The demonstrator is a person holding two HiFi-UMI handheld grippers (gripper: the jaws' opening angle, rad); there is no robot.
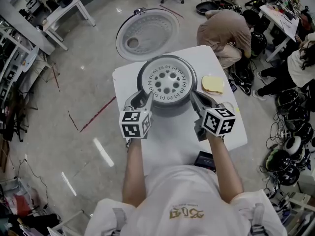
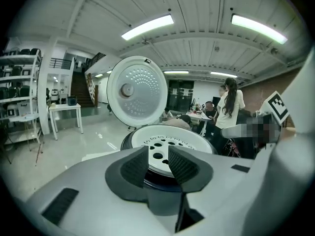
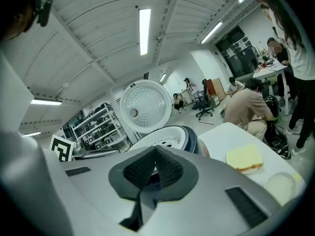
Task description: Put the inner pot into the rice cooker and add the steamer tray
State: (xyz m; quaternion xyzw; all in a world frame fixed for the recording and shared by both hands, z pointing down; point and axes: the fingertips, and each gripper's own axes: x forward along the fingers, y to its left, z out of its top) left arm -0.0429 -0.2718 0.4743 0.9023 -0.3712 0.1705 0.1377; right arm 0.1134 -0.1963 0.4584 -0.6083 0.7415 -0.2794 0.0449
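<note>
The rice cooker (image 1: 170, 103) stands on the white table (image 1: 226, 132) with its lid (image 1: 147, 33) swung open at the back. A white steamer tray (image 1: 167, 81) with round holes lies in the cooker's mouth and hides whatever is beneath it; the inner pot does not show. My left gripper (image 1: 140, 101) is just short of the cooker's front left rim, jaws apart with nothing between them, and the steamer tray (image 2: 165, 141) shows through the gap. My right gripper (image 1: 198, 100) is at the front right rim, its pads (image 3: 165, 168) pressed together on nothing.
A yellow sponge-like block on a small plate (image 1: 213, 84) lies right of the cooker. A black object (image 1: 204, 160) sits at the table's near edge. A person (image 1: 224, 31) crouches just behind the table; others and desks stand at the right.
</note>
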